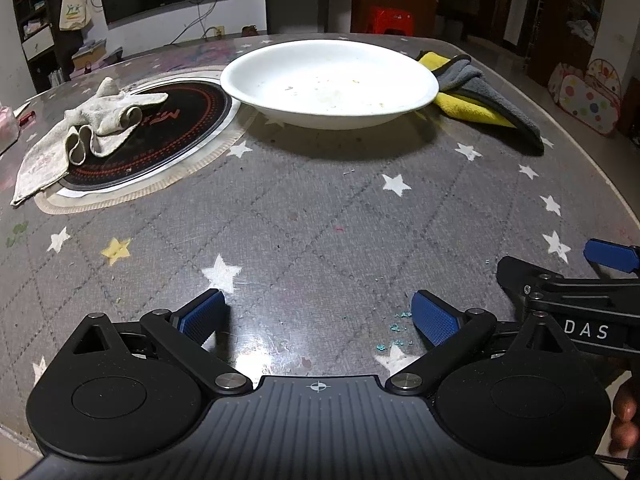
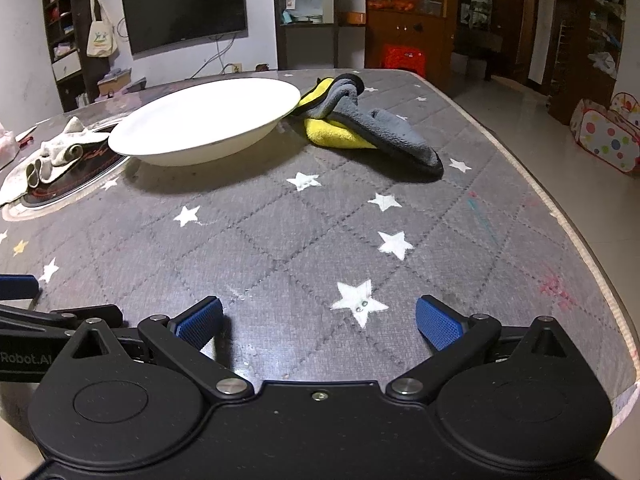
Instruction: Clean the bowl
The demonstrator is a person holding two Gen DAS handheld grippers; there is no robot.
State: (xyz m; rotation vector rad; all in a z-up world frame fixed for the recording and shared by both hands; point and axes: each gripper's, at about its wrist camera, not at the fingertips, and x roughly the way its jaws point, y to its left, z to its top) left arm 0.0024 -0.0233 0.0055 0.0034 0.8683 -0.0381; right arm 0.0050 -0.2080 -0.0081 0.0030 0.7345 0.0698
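Note:
A wide white bowl [image 1: 330,82] with small food specks inside sits on the far half of the grey star-patterned table [image 1: 304,216]. It also shows in the right wrist view [image 2: 204,120]. A yellow and grey cloth [image 1: 476,98] lies touching the bowl's right side, and appears in the right wrist view [image 2: 360,128] too. My left gripper [image 1: 316,316] is open and empty, low over the near table. My right gripper [image 2: 318,322] is open and empty beside it, to its right.
A dirty white rag [image 1: 86,128] lies on a black round induction hob [image 1: 160,132] left of the bowl. Small teal crumbs [image 1: 394,330] lie near the left gripper. The table's right edge [image 2: 560,208] drops to the floor.

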